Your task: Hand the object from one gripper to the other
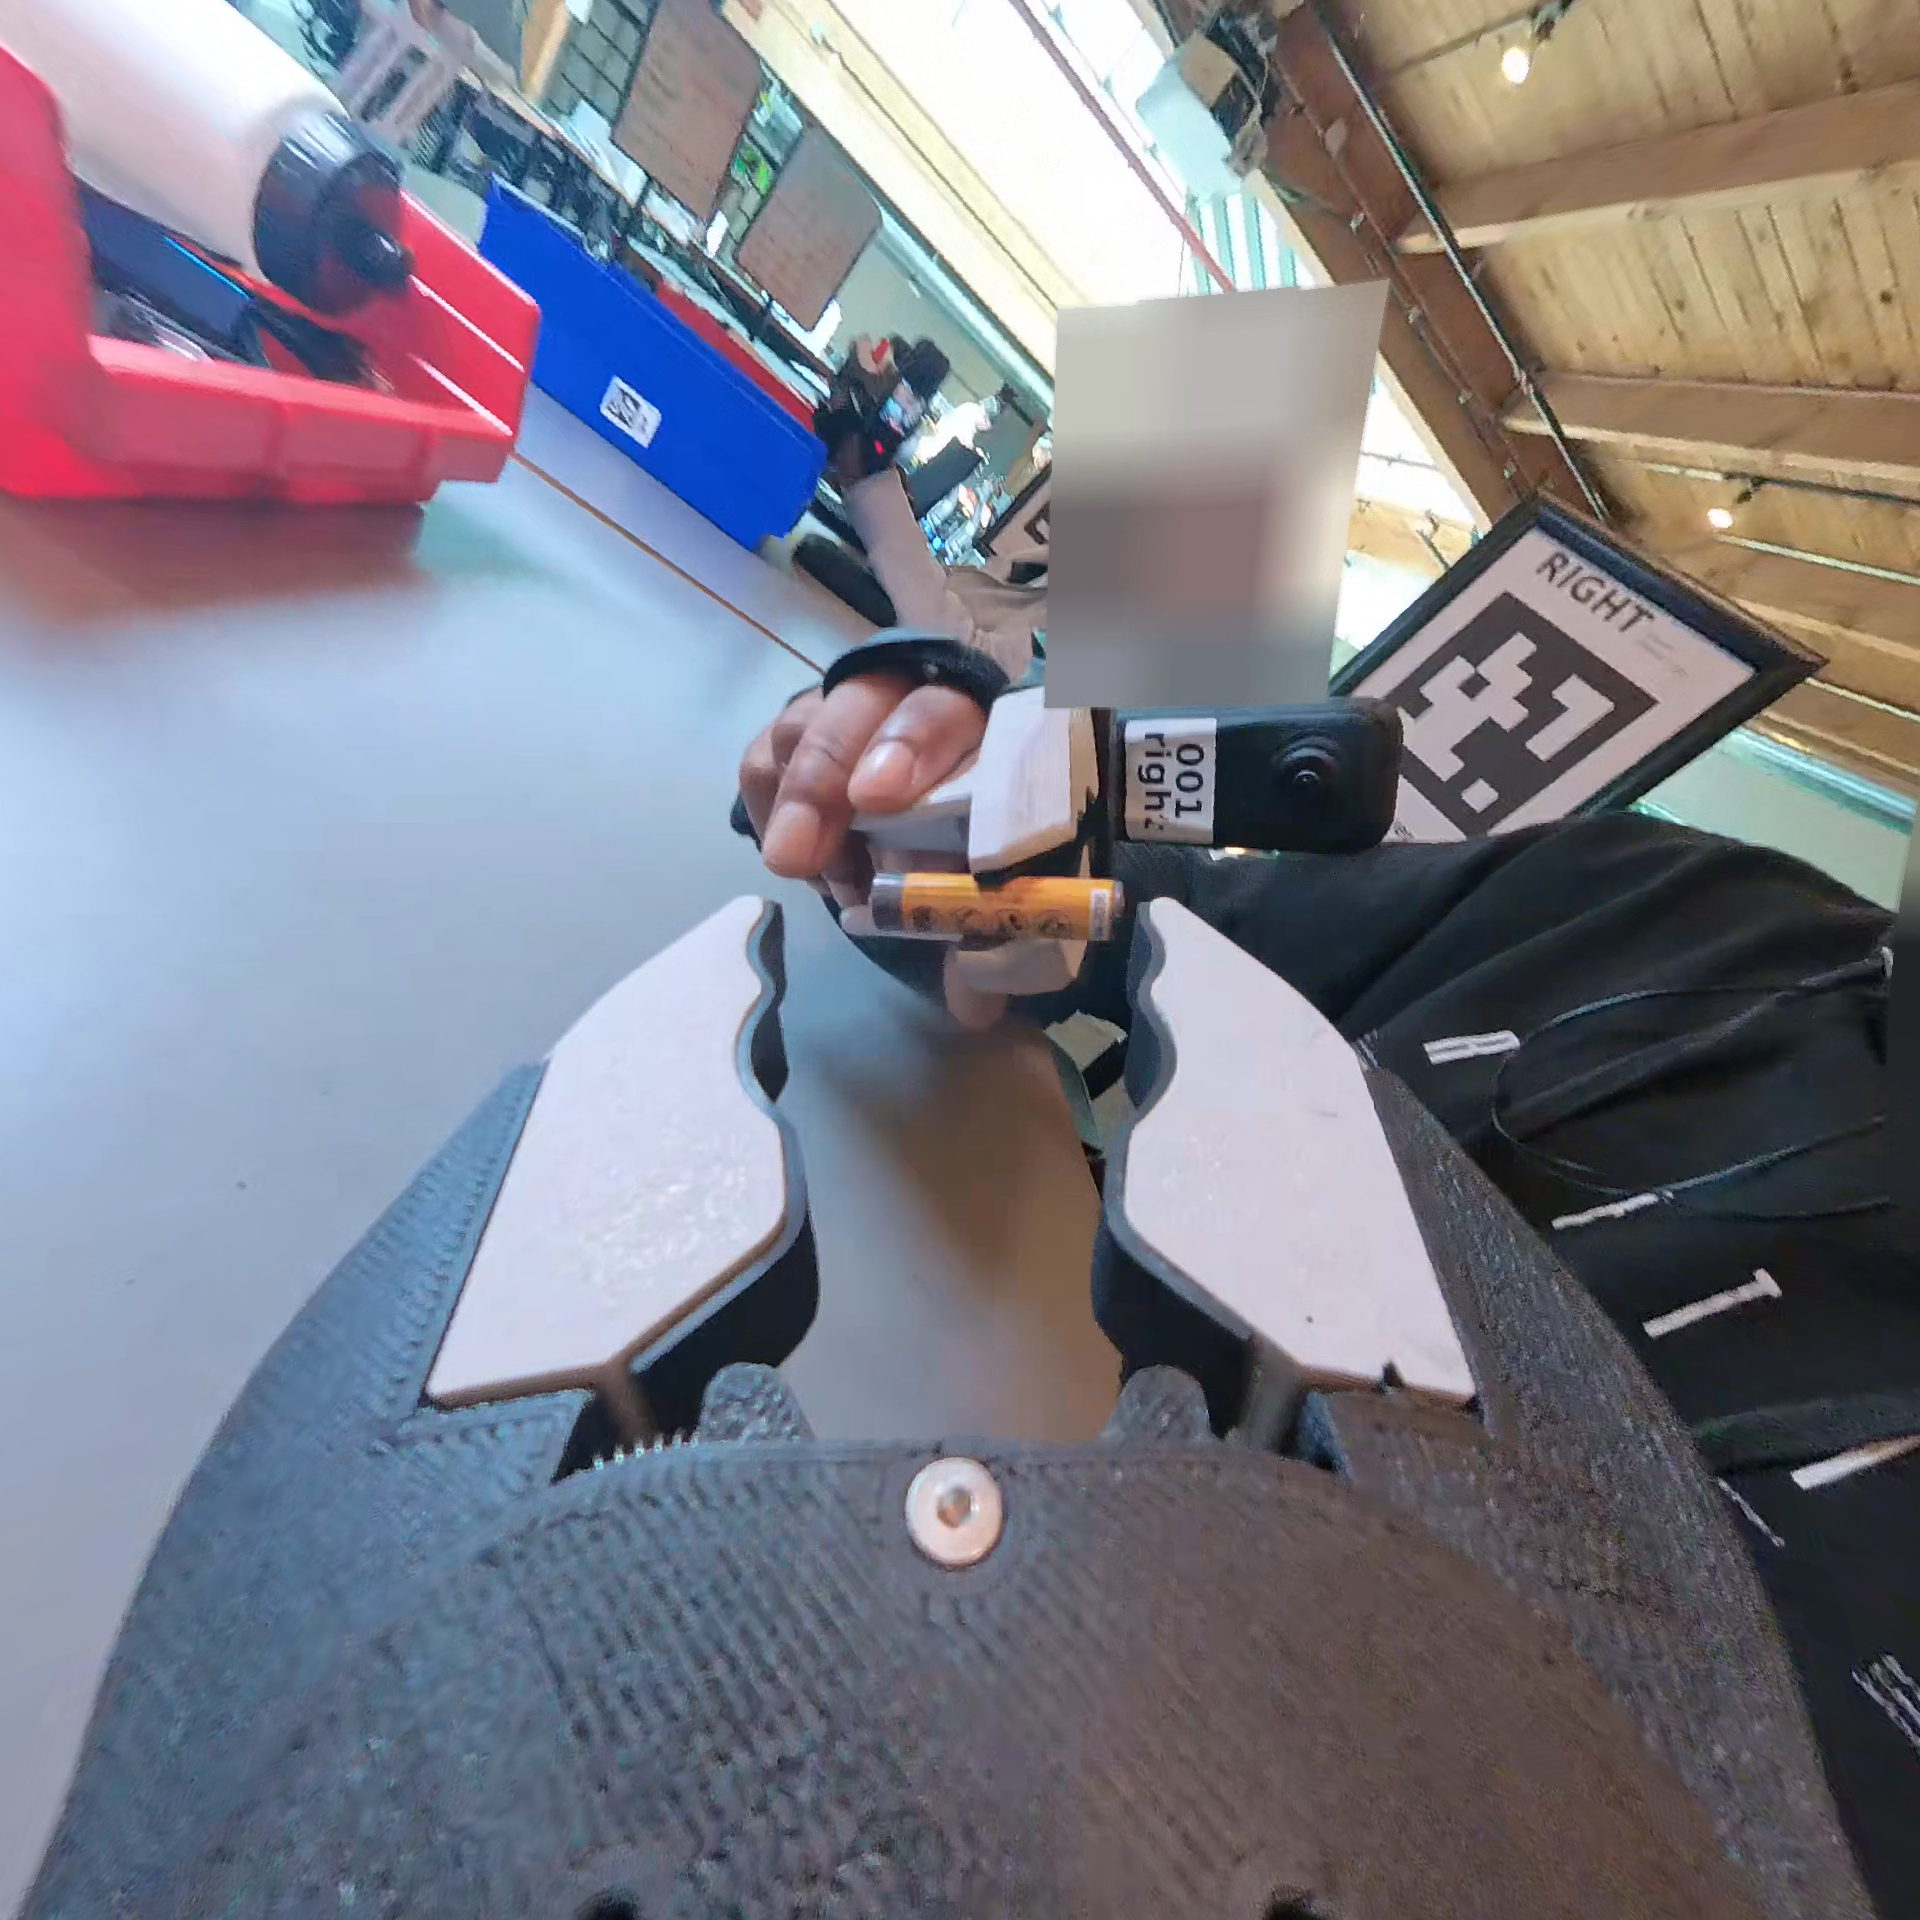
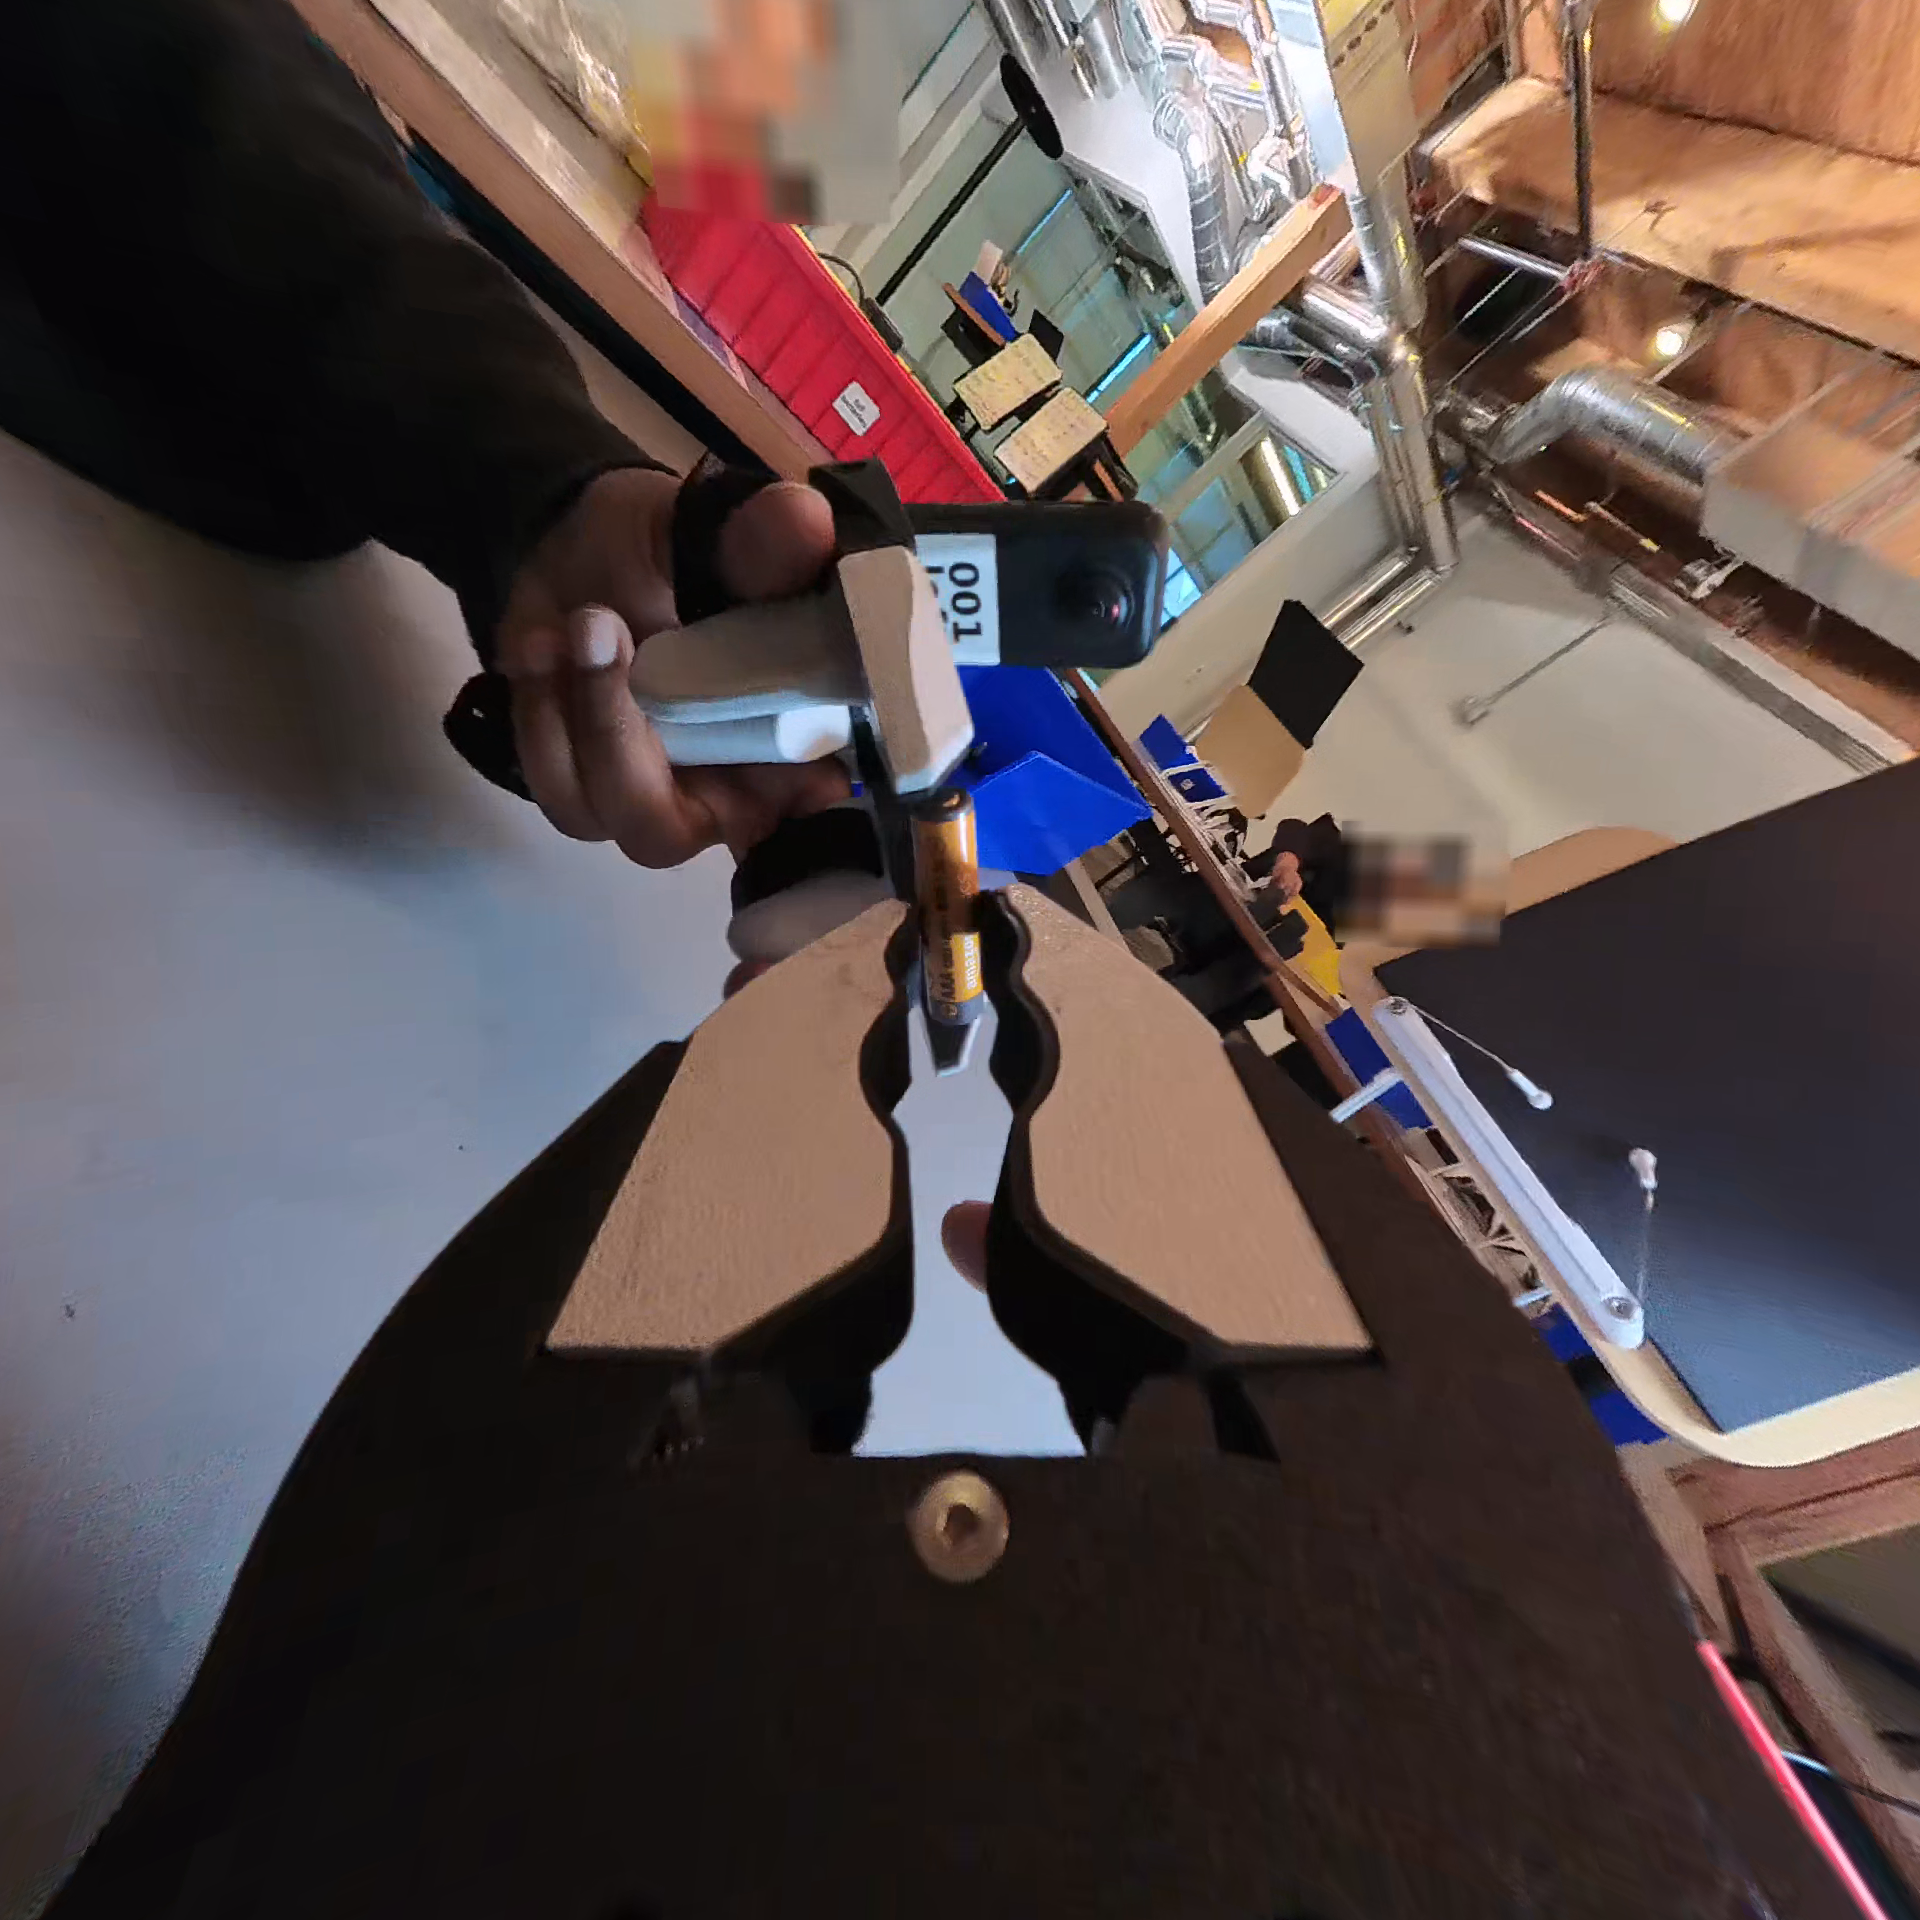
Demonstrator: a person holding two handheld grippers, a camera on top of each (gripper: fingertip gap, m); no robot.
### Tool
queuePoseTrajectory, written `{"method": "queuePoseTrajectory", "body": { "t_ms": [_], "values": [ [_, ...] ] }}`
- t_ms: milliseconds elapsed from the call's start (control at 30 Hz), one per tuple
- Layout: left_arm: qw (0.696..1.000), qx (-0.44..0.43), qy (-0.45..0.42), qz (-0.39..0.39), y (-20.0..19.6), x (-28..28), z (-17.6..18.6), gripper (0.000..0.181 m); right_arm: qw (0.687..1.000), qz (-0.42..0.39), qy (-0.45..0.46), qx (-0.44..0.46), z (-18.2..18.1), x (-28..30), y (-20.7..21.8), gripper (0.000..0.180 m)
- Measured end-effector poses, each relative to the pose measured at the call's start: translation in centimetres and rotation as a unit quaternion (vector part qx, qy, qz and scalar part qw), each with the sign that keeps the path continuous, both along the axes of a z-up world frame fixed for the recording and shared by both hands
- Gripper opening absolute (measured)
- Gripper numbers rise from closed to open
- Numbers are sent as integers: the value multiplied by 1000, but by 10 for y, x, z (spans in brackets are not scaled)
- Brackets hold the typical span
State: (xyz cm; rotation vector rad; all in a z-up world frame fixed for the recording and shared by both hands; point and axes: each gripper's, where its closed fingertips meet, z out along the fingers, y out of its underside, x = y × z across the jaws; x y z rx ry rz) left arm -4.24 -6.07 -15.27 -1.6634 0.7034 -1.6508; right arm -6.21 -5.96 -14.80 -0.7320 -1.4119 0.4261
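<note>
An orange and black battery (image 1: 997,906) is pinched around its middle by the right gripper (image 1: 1003,899), which faces my left wrist view end-on, held by a hand. My left gripper (image 1: 956,920) is open, with its tips to either side of the battery's two ends and not touching it. In the right wrist view the right gripper (image 2: 951,914) is shut on the battery (image 2: 948,914), which stands along the gap between its tips. One of the left gripper's fingers (image 2: 906,665) sits just past the battery's far end.
A grey table (image 1: 260,831) lies below. A red bin (image 1: 260,416) holding a white roll (image 1: 187,145) and a blue bin (image 1: 665,416) stand at its far side. A framed marker board (image 1: 1558,696) and the person's dark clothing (image 1: 1610,1091) are close on the right. My left and right fingertips are right by each other.
</note>
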Motion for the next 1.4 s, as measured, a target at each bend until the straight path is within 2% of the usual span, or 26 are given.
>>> {"method": "queuePoseTrajectory", "body": {
  "t_ms": [67,133,333,400,467,533,633,700,767,800,833,900,933,967,1033,1100,1167,1233,1300,1400],
  "values": [
    [1000,-4,-5,-17,-6,3,1,62,1000,-2,-2,11,-1,0,-1,11],
    [1000,6,1,-19,-7,3,0,47,1000,-4,-7,19,-2,0,-1,11],
    [997,65,33,-1,-5,2,-3,46,1000,-10,-10,4,-4,-1,1,12],
    [989,124,68,30,1,-2,-4,46,996,-1,2,-92,-5,-1,6,18],
    [970,201,112,77,11,-12,-2,46,969,27,4,-244,-7,0,13,26],
    [931,295,171,128,22,-23,-1,46,922,56,2,-383,-11,2,20,31],
    [834,452,270,167,26,-27,-6,46,838,111,34,-532,-6,3,22,34],
    [772,525,310,178,24,-22,-10,47,793,130,25,-595,-10,0,18,35],
    [713,585,346,172,19,-16,-17,46,778,142,4,-613,-16,-5,8,34],
    [686,611,358,169,17,-13,-20,46,776,138,-7,-616,-21,-8,4,27],
    [665,628,368,166,15,-10,-22,46,776,136,-21,-615,-25,-10,0,17],
    [643,643,381,165,15,-9,-25,46,784,132,-22,-606,-26,-10,0,12],
    [656,635,375,162,15,-9,-25,46,788,136,-27,-600,-26,-10,-1,12],
    [687,605,370,157,16,-10,-27,46,793,140,-25,-593,-23,-8,-1,11],
    [784,500,338,148,21,-13,-31,51,825,122,-14,-552,-20,-5,7,11],
    [892,356,252,119,18,-13,-25,56,873,97,4,-478,-14,0,15,11],
    [967,194,142,88,16,-13,-10,58,930,66,16,-362,-7,4,18,11],
    [995,64,42,66,18,-15,1,59,970,34,10,-240,-5,3,15,11],
    [999,-24,-24,36,16,-13,3,58,988,16,1,-155,-8,-1,8,11],
    [996,-76,-34,-21,2,0,-5,62,996,2,-3,-93,-10,-6,1,11]
  ]
}}
